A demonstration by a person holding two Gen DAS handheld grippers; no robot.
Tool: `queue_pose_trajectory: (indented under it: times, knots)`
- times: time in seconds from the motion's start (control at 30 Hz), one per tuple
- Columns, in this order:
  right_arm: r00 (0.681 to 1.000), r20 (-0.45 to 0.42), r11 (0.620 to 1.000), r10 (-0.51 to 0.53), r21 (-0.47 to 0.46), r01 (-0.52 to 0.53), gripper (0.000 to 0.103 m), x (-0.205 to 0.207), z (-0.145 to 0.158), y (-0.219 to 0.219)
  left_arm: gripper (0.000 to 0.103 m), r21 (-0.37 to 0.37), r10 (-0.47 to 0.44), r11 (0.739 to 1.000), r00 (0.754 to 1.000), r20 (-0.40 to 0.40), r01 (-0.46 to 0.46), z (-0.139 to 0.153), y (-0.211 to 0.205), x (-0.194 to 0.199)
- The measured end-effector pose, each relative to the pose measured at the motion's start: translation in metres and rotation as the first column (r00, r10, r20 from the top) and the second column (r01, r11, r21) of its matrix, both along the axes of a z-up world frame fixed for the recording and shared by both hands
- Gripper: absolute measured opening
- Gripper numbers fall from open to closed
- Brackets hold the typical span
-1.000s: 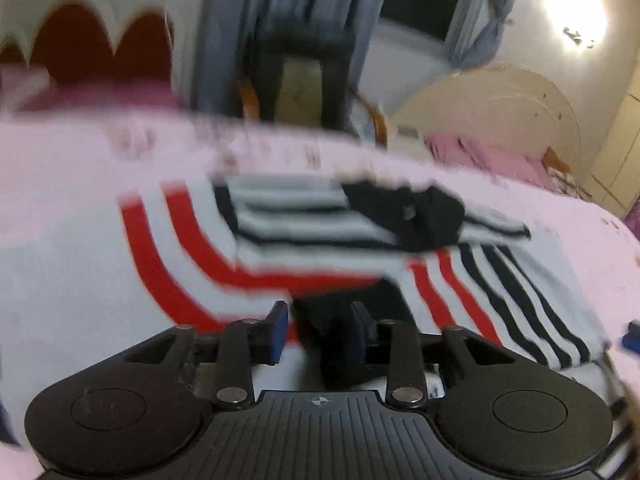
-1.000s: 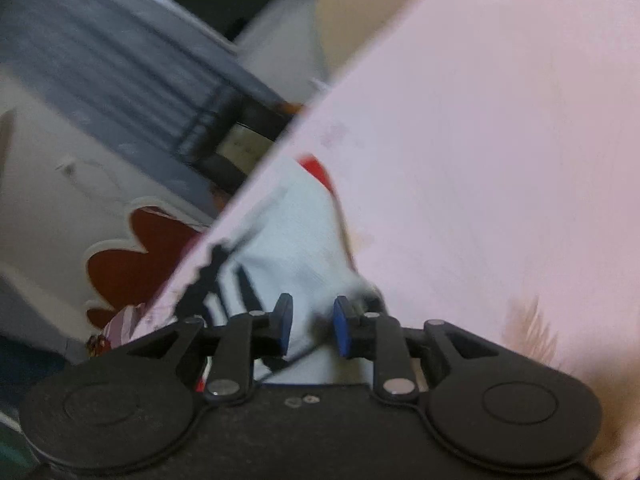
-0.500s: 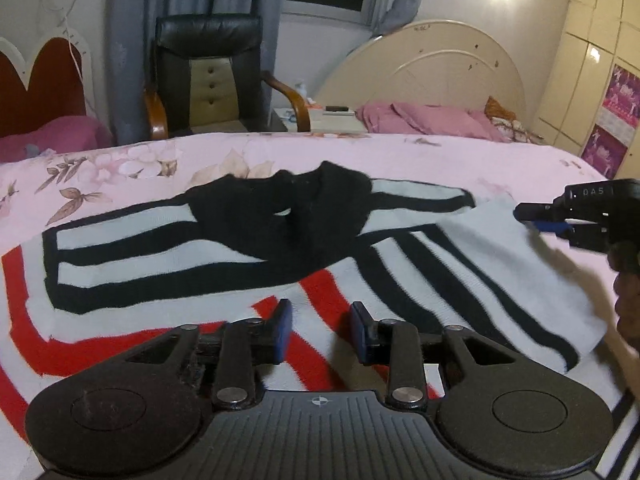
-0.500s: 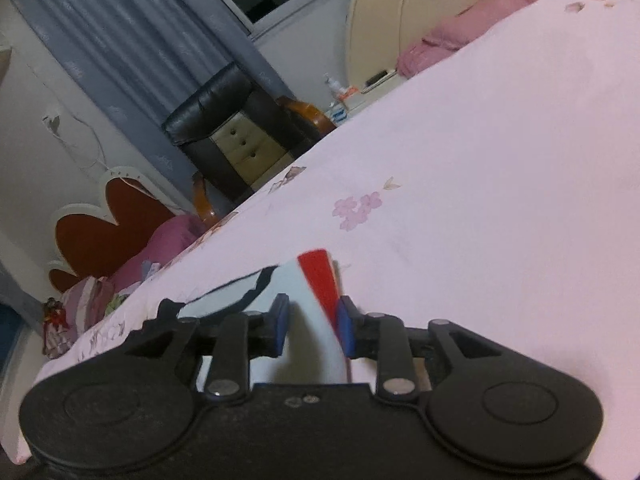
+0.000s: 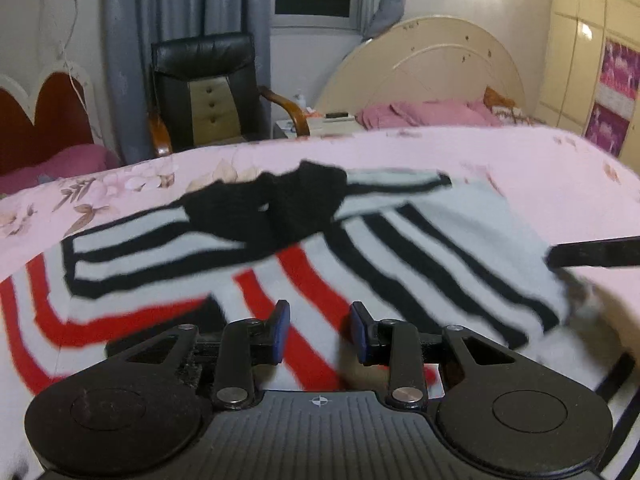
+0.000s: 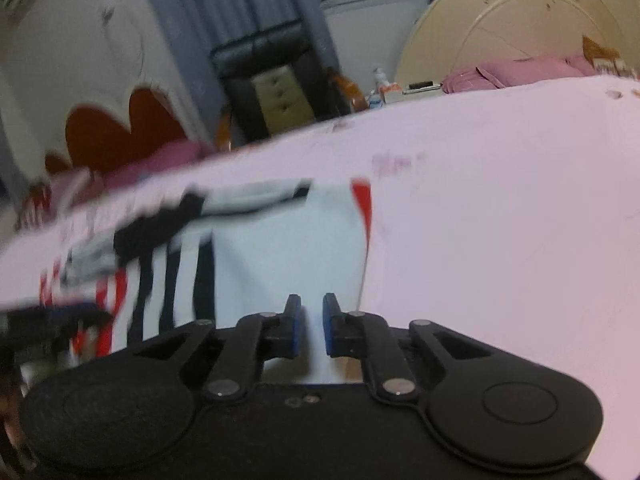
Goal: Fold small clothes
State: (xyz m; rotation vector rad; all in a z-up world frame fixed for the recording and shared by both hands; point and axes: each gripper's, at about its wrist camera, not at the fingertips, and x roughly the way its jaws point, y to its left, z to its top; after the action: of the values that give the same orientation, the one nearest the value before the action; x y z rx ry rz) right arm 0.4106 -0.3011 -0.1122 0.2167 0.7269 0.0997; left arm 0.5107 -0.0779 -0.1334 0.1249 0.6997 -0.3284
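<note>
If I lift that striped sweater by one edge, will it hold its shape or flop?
Probably flop: the striped sweater already lies folded over itself on the pink bedsheet, following its surface. The knit looks thick, so likely a little heavy for its size. It should grip rather than slip.

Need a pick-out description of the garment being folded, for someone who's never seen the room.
Start at the wide pink floral bedspread filling the foreground, in front of the black armchair. Lying on it is the striped sweater: pale knit with a black collar, black stripes and red stripes. It is the only striped thing on the bedspread.
</note>
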Motion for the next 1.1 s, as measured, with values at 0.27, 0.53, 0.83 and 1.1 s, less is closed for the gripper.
queue_pose_trajectory:
  times: [0.27, 0.53, 0.83, 1.1]
  knots:
    - [0.997, 0.06, 0.991, 0.038, -0.129, -0.03, 0.014, -0.048, 0.009, 0.025, 0.034, 0.001, 0.029, 1.0, 0.999, 0.032, -0.029, -0.013, 0.003, -0.008]
    - [1.0, 0.025, 1.0, -0.013, -0.024, 0.013, 0.027, -0.06, 0.017, 0.024, 0.081, 0.038, 0.163, 0.986, 0.985, 0.056, -0.165, 0.01, 0.053, -0.046]
    - [1.0, -0.017, 0.996, -0.006, 0.088, 0.007, 0.028, -0.081, 0.017, 0.053, 0.05, -0.3, 0.727, 0.635, 0.682, -0.079, -0.712, 0.001, 0.306, -0.169]
    - [0.998, -0.016, 0.991, 0.066, 0.114, -0.064, 0.031, -0.06, 0.023, 0.122, 0.049, -0.635, 0.805, 0.177, 0.481, -0.346, -0.752, -0.046, 0.439, -0.207]
